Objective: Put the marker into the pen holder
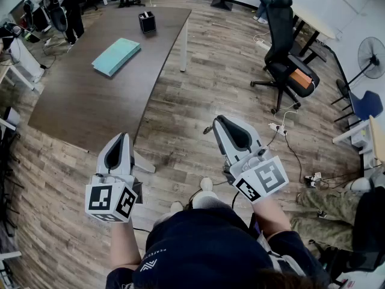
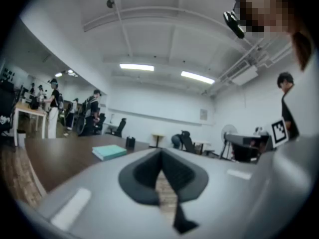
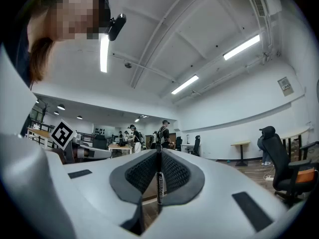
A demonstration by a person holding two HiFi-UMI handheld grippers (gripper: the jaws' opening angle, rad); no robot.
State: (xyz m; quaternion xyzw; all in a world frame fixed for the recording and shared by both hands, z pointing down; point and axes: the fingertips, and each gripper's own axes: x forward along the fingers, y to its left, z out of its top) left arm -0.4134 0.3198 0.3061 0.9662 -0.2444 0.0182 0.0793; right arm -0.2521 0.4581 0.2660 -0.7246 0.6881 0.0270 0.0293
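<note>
Right gripper (image 1: 220,124) pinches the marker (image 3: 159,185); left gripper (image 1: 123,138) closed, empty. I risk it slipping before reaching the upper-left pen holder (image 1: 147,21).

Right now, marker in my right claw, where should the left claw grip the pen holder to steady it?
Probably take the pen holder across two flat side walls, below the rim, coming level from the near table edge. It stands upright, boxy and open-topped, so the mouth is left free.
</note>
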